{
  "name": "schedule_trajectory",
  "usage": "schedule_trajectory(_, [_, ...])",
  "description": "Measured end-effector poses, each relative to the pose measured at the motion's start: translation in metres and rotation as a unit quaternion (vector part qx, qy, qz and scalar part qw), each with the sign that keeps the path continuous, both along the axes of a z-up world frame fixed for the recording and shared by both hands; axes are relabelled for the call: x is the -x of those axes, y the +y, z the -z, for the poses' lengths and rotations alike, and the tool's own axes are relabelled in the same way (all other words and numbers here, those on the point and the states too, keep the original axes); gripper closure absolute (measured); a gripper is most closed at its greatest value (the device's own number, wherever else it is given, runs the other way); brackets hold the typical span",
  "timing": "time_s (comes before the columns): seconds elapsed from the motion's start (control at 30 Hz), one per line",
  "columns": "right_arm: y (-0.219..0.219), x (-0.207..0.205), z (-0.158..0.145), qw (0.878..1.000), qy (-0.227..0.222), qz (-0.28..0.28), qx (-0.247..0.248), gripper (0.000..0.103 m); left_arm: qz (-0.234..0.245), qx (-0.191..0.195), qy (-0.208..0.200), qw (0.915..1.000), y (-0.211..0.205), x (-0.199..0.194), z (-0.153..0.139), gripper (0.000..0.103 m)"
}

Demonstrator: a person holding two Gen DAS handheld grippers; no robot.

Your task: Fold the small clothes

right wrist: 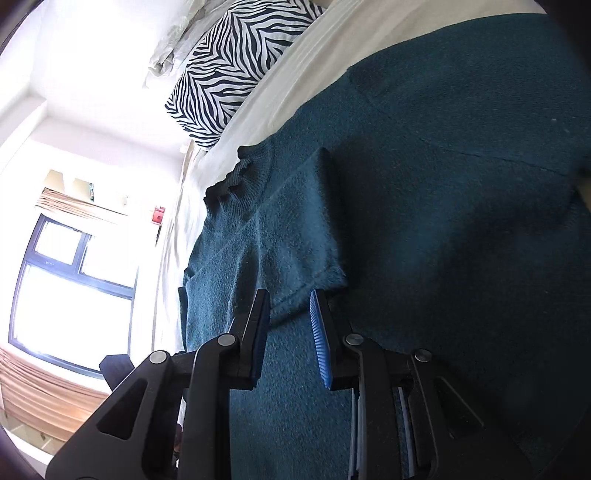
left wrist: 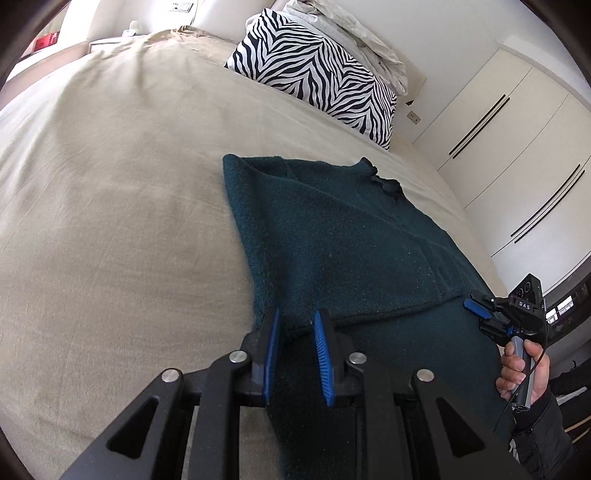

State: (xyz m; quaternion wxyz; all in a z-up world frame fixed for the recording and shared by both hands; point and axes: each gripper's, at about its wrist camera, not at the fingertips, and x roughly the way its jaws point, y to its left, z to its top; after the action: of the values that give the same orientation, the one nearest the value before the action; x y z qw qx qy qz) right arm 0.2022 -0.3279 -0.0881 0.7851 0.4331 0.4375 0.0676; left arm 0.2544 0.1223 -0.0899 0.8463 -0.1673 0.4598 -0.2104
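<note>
A dark teal knitted sweater (left wrist: 343, 243) lies flat on the beige bed sheet (left wrist: 110, 221), collar toward the pillows, with its sleeves folded in over the body. My left gripper (left wrist: 297, 326) is open, its blue pads either side of the near left corner of the folded layer. My right gripper (left wrist: 476, 308) shows at the sweater's right edge, held by a hand. In the right wrist view my right gripper (right wrist: 291, 314) is open just over the cuff of a folded sleeve (right wrist: 295, 236) on the sweater (right wrist: 461, 221).
A zebra-print pillow (left wrist: 317, 74) and crumpled white bedding (left wrist: 354, 33) lie at the head of the bed. White wardrobe doors (left wrist: 517, 147) stand to the right. A bright window (right wrist: 70, 295) shows in the right wrist view.
</note>
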Motion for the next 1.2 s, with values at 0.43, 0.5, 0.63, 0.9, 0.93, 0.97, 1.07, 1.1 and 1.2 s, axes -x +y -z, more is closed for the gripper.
schedule_trajectory(0.43, [-0.217, 0.221, -0.027, 0.945, -0.04, 0.323, -0.025, 0.026, -0.023, -0.025, -0.057, 0.9978, -0.044, 0.061, -0.054, 0.051])
schedule_trajectory(0.5, [-0.241, 0.236, -0.021, 0.933, -0.052, 0.354, -0.042, 0.026, 0.002, -0.007, -0.056, 0.9984, -0.072, 0.063, -0.055, 0.045])
schedule_trajectory(0.63, [-0.279, 0.235, -0.011, 0.92, -0.057, 0.385, -0.053, 0.028, 0.045, 0.041, -0.02, 0.9979, -0.124, 0.058, -0.045, 0.042])
schedule_trajectory(0.9, [-0.344, 0.21, -0.004, 0.896, -0.019, 0.443, -0.027, 0.074, 0.087, 0.088, 0.019, 0.9921, -0.182, 0.044, -0.03, 0.042])
schedule_trajectory(0.93, [-0.347, 0.208, -0.008, 0.896, -0.011, 0.444, -0.014, 0.079, 0.085, 0.088, 0.025, 0.9921, -0.184, 0.04, -0.027, 0.042])
schedule_trajectory(0.97, [-0.348, 0.203, -0.015, 0.898, -0.003, 0.44, 0.006, 0.084, 0.082, 0.09, 0.03, 0.9921, -0.185, 0.035, -0.026, 0.042])
schedule_trajectory(1.07, [-0.328, 0.167, -0.047, 0.915, 0.005, 0.394, 0.087, 0.092, 0.078, 0.109, 0.036, 0.9903, -0.185, 0.026, -0.025, 0.042])
schedule_trajectory(1.1, [-0.313, 0.152, -0.06, 0.923, 0.002, 0.366, 0.116, 0.092, 0.074, 0.116, 0.036, 0.9898, -0.185, 0.022, -0.025, 0.042])
schedule_trajectory(1.2, [-0.228, 0.09, -0.095, 0.947, -0.017, 0.227, 0.225, 0.092, 0.056, 0.156, 0.044, 0.9851, -0.177, 0.012, -0.026, 0.039])
